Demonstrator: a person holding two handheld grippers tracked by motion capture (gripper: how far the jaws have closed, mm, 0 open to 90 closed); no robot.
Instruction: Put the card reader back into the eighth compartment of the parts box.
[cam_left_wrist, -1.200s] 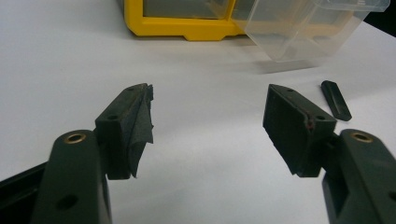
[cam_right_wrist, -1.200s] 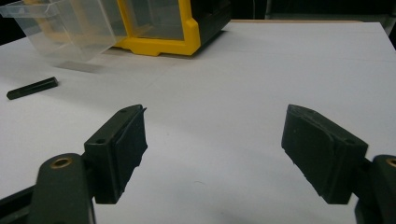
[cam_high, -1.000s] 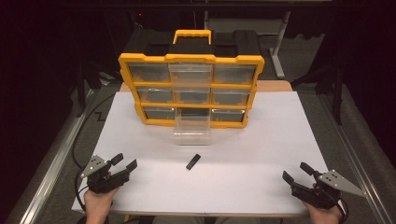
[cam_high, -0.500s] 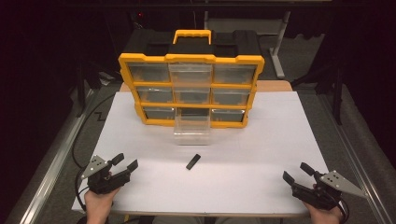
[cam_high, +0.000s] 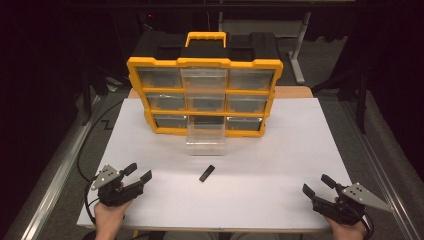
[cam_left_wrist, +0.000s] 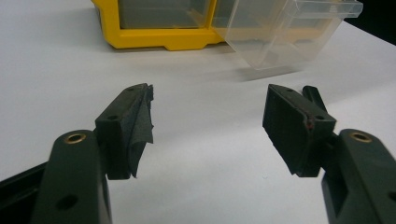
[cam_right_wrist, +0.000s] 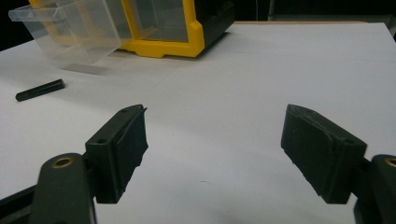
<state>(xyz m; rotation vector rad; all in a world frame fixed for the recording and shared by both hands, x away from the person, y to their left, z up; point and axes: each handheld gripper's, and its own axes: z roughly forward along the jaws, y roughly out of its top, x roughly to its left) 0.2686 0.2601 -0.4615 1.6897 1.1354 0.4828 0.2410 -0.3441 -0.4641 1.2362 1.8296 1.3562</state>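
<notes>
A yellow organizer (cam_high: 204, 95) stands at the table's (cam_high: 300, 150) far side, its clear drawer (cam_high: 205, 139) pulled out. A small black piece (cam_high: 206, 173) lies just before the drawer. Left gripper (cam_high: 134, 175) and right gripper (cam_high: 316, 186) rest well apart, jaws wide open, empty.

Almost nothing differs across the second: the left gripper (cam_high: 136, 174) sits a touch nearer the counter's (cam_high: 280, 150) front edge, jaws parted as before; no other shift is visible.
</notes>
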